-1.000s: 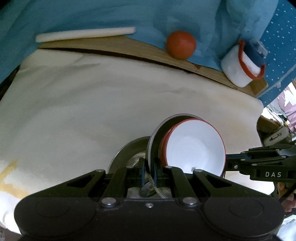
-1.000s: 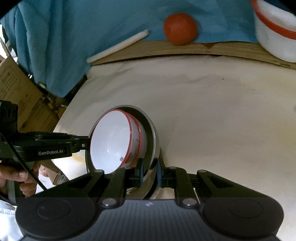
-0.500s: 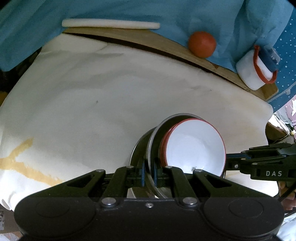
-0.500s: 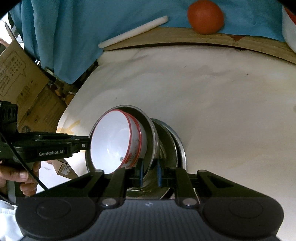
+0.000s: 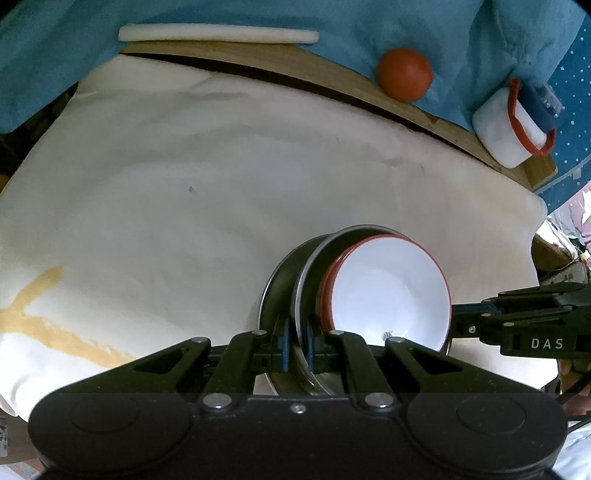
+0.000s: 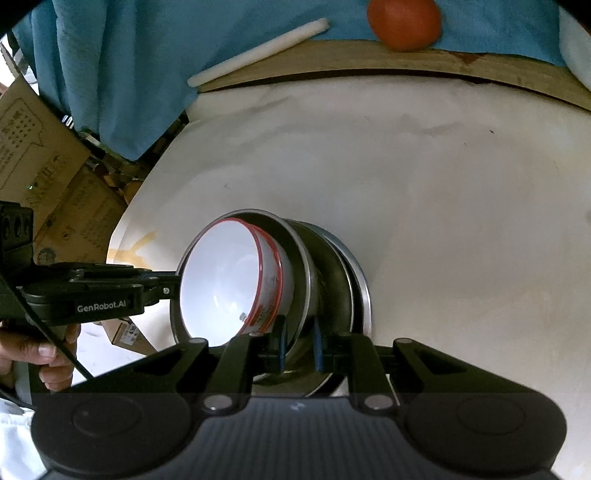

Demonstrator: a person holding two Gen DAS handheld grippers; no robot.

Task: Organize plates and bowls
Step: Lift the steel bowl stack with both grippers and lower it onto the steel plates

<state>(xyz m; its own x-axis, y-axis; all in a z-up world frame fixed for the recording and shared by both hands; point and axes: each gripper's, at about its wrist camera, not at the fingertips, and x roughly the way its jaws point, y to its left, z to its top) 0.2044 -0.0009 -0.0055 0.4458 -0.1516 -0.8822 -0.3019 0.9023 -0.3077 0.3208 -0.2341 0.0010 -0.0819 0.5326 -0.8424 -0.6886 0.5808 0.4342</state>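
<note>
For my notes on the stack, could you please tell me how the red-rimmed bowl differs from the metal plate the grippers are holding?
The red-rimmed bowl is white with a red edge; the metal plate is grey steel. The bowl is deeper and narrower, the plate shallower and wider. The bowl sits inside the plate. Both are round and tilted steeply together.

Table [image 5: 221,177] has a cream cloth with a yellow stain [image 5: 48,328] at its left. Steel plate [image 6: 360,280] sits on it. Wooden board [image 5: 258,59] at far edge carries 1 white stick [image 5: 218,33], 1 tomato [image 5: 404,74], 1 white red-rimmed cup [image 5: 506,133].
</note>
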